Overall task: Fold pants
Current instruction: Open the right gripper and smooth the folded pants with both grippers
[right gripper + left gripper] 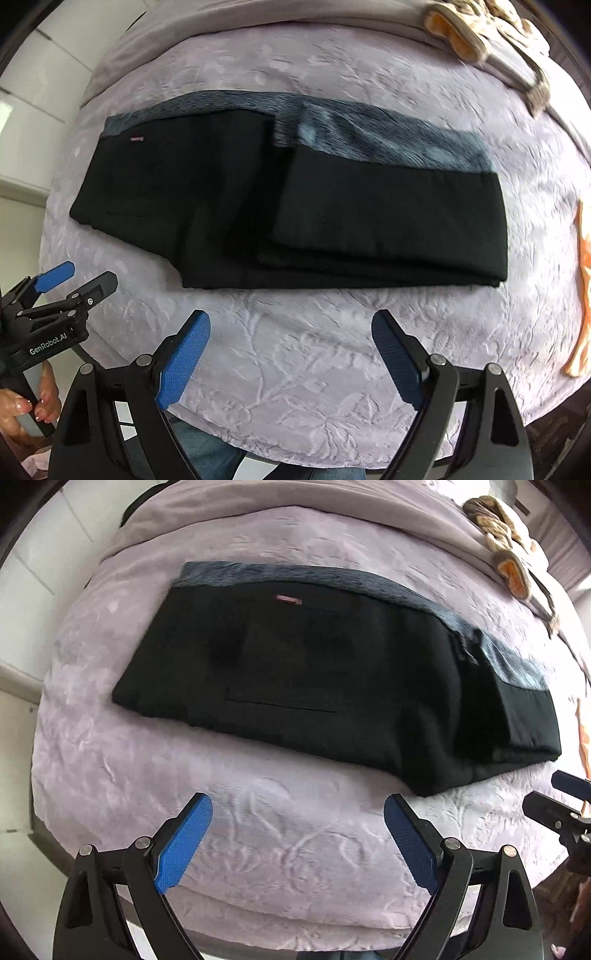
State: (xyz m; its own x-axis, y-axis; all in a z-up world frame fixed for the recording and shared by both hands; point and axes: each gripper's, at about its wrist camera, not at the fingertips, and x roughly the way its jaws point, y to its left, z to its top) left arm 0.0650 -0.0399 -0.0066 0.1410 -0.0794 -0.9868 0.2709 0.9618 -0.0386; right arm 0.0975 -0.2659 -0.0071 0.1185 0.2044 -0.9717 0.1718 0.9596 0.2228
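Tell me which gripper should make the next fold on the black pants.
Probably the right gripper: it is open and faces the pants' folded leg end. The left gripper, also open, sits toward the waistband side.

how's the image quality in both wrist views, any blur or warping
Left wrist: strong fisheye bulge, the bed curves like a dome; black pants show almost no detail, far edge slightly smeared. Right wrist: same warping, the stuffed toy at top streaked by blur.

"GenRobot.AI" in white letters on black body of left gripper, seen at left edge of right wrist view. Small reddish tag on the pants near waistband; its text too small to read.
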